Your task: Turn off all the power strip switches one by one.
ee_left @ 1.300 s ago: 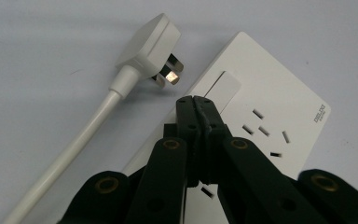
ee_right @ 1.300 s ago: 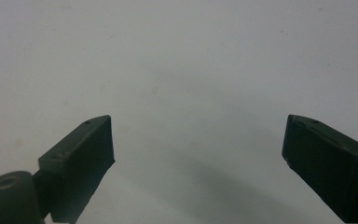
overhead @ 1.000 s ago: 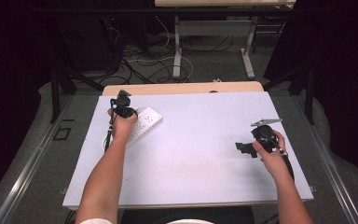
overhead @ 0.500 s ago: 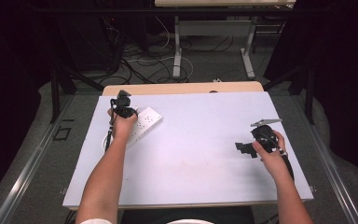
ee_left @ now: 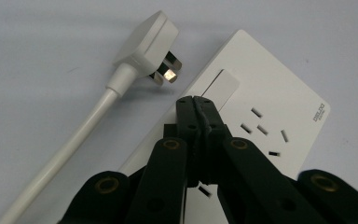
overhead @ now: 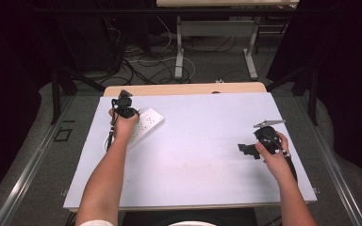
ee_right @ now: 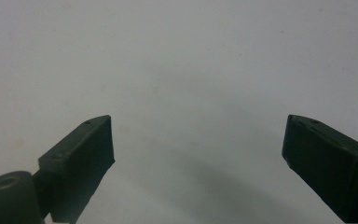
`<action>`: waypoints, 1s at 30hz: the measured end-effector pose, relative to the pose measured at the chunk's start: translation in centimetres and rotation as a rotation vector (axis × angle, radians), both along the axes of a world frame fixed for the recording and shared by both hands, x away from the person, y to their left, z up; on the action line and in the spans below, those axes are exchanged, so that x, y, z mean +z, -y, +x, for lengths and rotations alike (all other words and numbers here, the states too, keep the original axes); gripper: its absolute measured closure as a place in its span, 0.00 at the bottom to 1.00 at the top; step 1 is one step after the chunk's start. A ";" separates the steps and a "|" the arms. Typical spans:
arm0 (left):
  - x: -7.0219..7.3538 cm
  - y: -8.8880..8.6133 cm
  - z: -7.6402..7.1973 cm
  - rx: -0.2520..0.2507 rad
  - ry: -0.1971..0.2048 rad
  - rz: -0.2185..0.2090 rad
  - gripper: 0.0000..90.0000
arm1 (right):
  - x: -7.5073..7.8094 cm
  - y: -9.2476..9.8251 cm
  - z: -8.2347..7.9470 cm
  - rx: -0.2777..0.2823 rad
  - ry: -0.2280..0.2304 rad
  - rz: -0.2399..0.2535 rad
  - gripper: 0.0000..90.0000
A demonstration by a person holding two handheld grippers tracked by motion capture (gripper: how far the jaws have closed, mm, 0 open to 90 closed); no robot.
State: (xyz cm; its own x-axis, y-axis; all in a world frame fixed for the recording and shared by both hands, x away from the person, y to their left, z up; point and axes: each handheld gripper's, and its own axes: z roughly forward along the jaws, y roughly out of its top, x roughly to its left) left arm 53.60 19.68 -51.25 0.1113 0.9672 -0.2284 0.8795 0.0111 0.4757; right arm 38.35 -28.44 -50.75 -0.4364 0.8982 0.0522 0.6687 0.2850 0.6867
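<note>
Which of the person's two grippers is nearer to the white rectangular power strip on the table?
Left. The left gripper is over the white rectangular power strip, its jaws shut by the rocker switch. The right gripper is far across the white table, jaws open.

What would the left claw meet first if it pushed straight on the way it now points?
Probably the white power strip: the shut left claw points down at its rocker switch, with the plug off to one side. Whether the tips already touch is unclear.

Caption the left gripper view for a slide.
Closed left gripper poised over a white power strip, its unplugged plug lying beside it on the table.
</note>
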 end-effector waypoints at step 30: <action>4.2 3.3 1.3 -0.049 0.070 0.003 1.00 | 0.1 0.1 -0.1 -0.012 -0.009 0.012 0.09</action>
